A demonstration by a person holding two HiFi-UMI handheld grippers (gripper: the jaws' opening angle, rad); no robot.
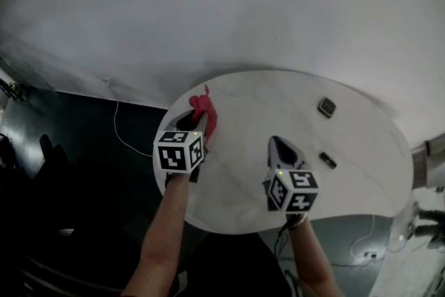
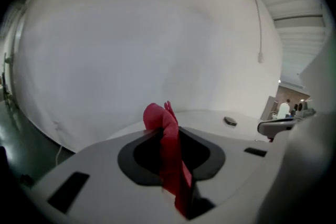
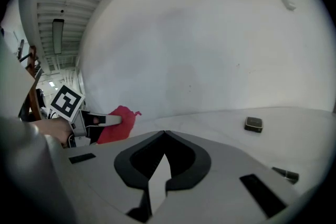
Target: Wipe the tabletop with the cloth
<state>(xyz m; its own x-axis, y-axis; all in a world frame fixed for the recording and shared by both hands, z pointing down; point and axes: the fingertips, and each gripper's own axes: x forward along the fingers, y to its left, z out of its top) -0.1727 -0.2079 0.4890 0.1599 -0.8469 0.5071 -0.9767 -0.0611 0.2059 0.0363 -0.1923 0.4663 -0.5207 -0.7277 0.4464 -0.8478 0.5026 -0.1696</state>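
Note:
A red cloth (image 1: 204,113) is pinched in my left gripper (image 1: 195,123) at the left edge of the round white marble tabletop (image 1: 257,101). In the left gripper view the cloth (image 2: 167,155) runs up between the shut jaws and bunches above their tips. My right gripper (image 1: 281,149) hovers over the table's near middle, jaws shut with nothing between them (image 3: 163,136). From the right gripper view the cloth (image 3: 118,124) and the left gripper (image 3: 100,121) show at the left.
A small dark square object (image 1: 327,107) lies on the table's far right, and a small dark bar-shaped object (image 1: 328,160) nearer the right edge. Dark floor with a white cable (image 1: 119,125) lies left of the table. A white wall rises behind.

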